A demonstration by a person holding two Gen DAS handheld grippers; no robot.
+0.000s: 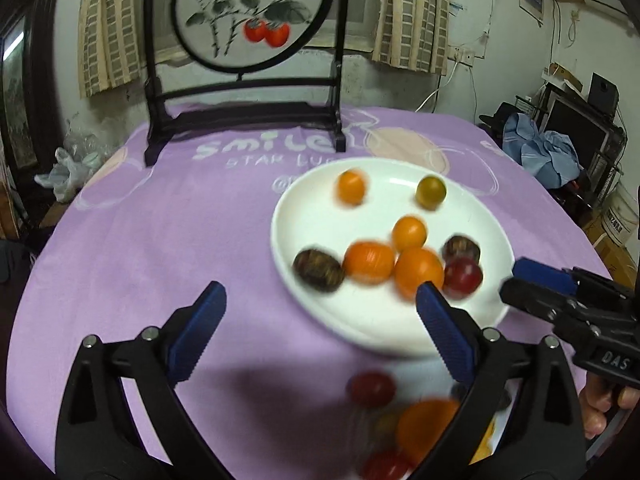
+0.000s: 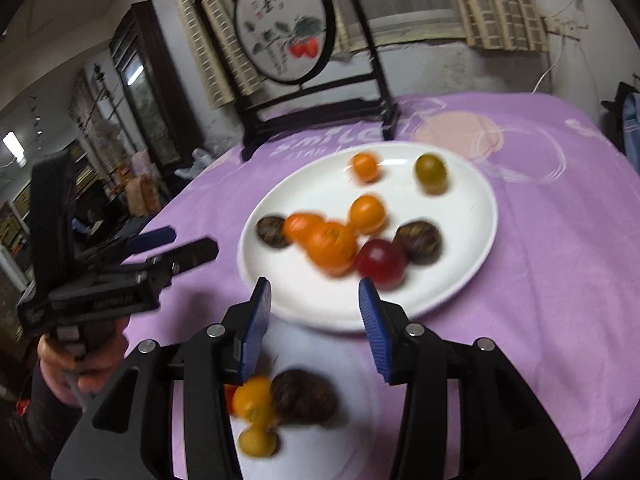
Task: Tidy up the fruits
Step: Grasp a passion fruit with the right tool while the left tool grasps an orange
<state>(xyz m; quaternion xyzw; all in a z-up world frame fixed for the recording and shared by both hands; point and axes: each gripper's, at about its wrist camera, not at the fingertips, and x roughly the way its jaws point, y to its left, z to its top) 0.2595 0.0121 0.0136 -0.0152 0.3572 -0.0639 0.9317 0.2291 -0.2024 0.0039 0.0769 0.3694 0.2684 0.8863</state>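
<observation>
A white plate on the purple cloth holds several small fruits: orange ones, a green one, a red one and dark brown ones. A second white plate lies nearer, under the grippers, with red, orange and dark brown fruits, all blurred. My left gripper stands wide open at the far plate's near left rim, holding nothing. My right gripper is open over the near rim, nothing between its blue pads.
A black stand with a round painted screen stands at the table's back edge. The purple cloth covers the round table. A plastic bag lies off the left edge. A hand grips the left gripper's handle.
</observation>
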